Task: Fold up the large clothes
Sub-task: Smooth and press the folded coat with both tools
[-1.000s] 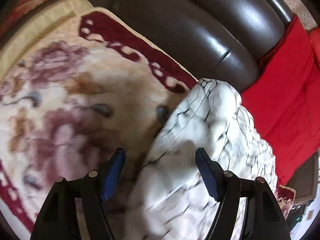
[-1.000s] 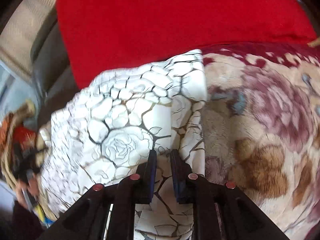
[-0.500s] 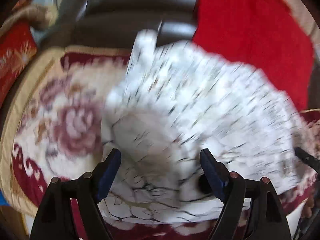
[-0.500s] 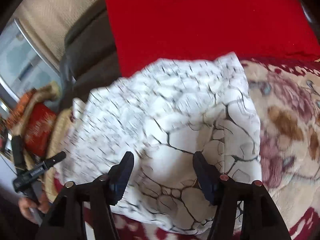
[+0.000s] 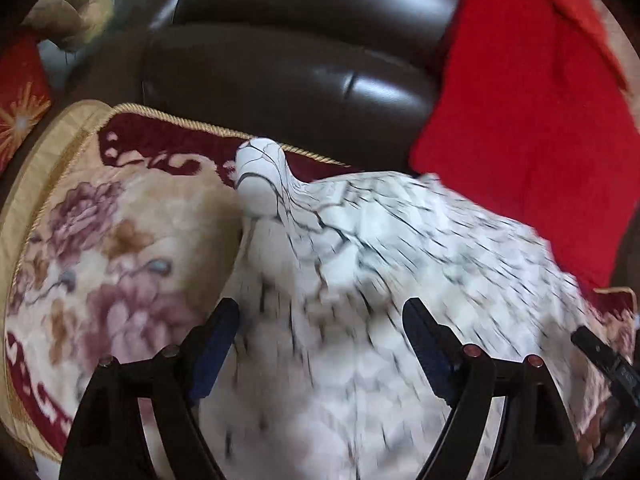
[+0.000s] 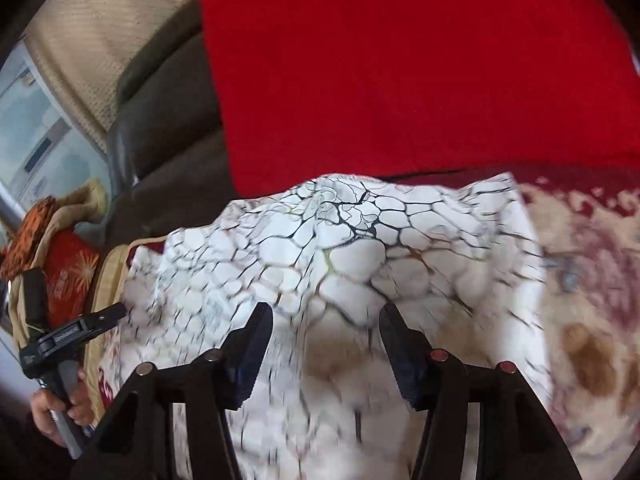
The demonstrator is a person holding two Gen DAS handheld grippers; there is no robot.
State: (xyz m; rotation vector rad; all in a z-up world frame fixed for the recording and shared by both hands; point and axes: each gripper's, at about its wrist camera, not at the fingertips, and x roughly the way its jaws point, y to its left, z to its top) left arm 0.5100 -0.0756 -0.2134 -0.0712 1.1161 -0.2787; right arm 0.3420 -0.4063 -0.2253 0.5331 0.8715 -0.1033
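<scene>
Both the left gripper [image 5: 320, 322] and right gripper [image 6: 326, 326] stand released above the garment [image 6: 360, 248], which lies rumpled on the blanket [image 5: 120, 240]. Risk: the loose fold may slump or spring apart.

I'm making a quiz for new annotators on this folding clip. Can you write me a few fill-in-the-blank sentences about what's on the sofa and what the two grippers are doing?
1. The white garment carries a pattern of dark ____ lines.
2. It lies on a ____ blanket on the dark sofa.
3. The cloth behind the garment is plain ____.
4. The fingers of the left gripper and the right gripper stand ____, with the garment beneath them.

Missing words: crack-like; floral; red; open
</scene>
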